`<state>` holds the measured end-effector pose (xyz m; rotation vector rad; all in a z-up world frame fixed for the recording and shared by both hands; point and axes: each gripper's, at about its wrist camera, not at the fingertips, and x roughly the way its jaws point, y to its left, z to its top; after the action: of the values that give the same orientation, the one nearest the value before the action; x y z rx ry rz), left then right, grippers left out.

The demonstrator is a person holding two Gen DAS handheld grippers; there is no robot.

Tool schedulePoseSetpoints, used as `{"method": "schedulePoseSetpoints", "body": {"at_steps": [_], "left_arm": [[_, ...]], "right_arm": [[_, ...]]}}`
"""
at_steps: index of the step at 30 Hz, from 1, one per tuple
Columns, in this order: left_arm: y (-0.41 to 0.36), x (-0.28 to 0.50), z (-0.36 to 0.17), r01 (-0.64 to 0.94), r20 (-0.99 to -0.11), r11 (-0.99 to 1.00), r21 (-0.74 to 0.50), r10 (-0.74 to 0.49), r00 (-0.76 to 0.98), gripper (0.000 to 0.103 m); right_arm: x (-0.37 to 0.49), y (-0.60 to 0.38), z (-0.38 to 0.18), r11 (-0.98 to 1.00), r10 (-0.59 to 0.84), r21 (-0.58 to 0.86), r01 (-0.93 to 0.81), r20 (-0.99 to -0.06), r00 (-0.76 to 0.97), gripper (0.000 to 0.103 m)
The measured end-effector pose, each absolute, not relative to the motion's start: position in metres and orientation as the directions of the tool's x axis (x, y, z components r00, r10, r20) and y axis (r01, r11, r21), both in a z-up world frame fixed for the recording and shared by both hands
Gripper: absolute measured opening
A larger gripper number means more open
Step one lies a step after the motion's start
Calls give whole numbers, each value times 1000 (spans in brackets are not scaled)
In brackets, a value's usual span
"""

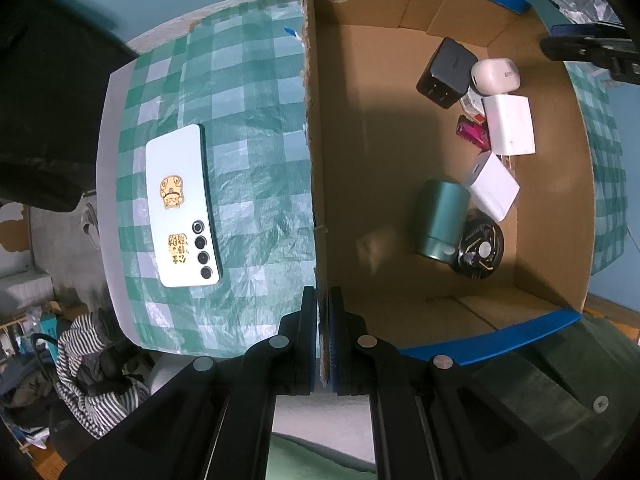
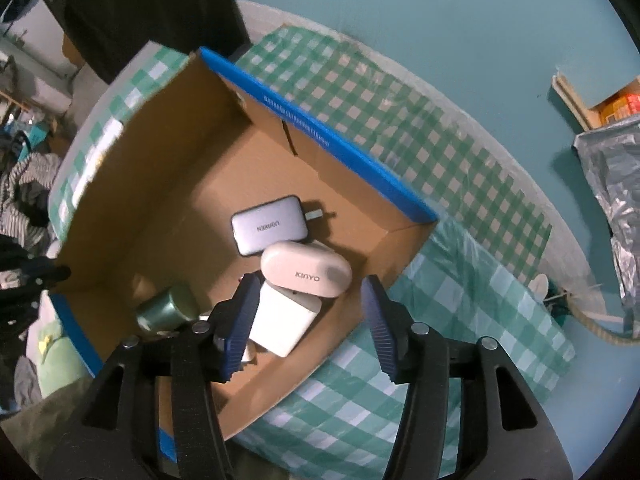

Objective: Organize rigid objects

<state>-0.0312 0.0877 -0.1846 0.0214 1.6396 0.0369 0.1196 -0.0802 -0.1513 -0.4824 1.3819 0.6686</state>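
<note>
Left wrist view, from its left edge: striped cloth (image 1: 86, 356) lies heaped below the table's edge; next comes the green-and-white checked tablecloth (image 1: 248, 92), and on it a pale phone (image 1: 182, 206) lies face down, camera lenses toward the near end and two gold stickers on its back, well apart from the box; the left gripper (image 1: 323, 344) stands at the bottom centre, its jaws pressed together on the cardboard box's (image 1: 316, 160) left wall, which runs up between the pads; inside the box, toward its right side, a green cylinder (image 1: 444, 216) lies on its side touching a black round disc (image 1: 480, 252); beyond them sit two white chargers (image 1: 510, 124), a pink item (image 1: 472, 132), a black charger (image 1: 446, 72) and a white oval case (image 1: 494, 76), all crowded together; the right gripper's dark tip (image 1: 588, 48) shows at the upper right over the box rim.

Right wrist view, left to right: the box's brown floor and blue-edged rim (image 2: 320, 136); the green cylinder (image 2: 166, 308) near the lower left corner; a grey charger (image 2: 270, 230) lettered UGREEN lying flat; the white oval case (image 2: 306, 274) marked KINYO resting on a white charger (image 2: 284, 324); the right gripper (image 2: 312, 320) hangs over them with its blue pads spread and nothing pinched between them, the case lying free below.
</note>
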Motion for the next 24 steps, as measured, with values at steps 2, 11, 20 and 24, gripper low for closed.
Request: {"method": "schedulePoseSetpoints", "body": {"at_steps": [2, 11, 20, 24], "left_arm": [[87, -29, -183, -11, -997, 999, 39, 38, -63, 6], [86, -16, -164, -35, -999, 998, 48, 47, -13, 6], [73, 4, -124, -43, -996, 999, 17, 20, 90, 27], [61, 11, -99, -21, -985, 1000, 14, 18, 170, 44]], "right_arm": [[120, -83, -142, 736, 168, 81, -672, -984, 66, 54], [118, -105, -90, 812, 224, 87, -578, -960, 170, 66], [104, -134, -46, 875, 216, 56, -481, -934, 284, 71], [96, -146, -31, 897, 205, 42, -440, -922, 330, 73]]}}
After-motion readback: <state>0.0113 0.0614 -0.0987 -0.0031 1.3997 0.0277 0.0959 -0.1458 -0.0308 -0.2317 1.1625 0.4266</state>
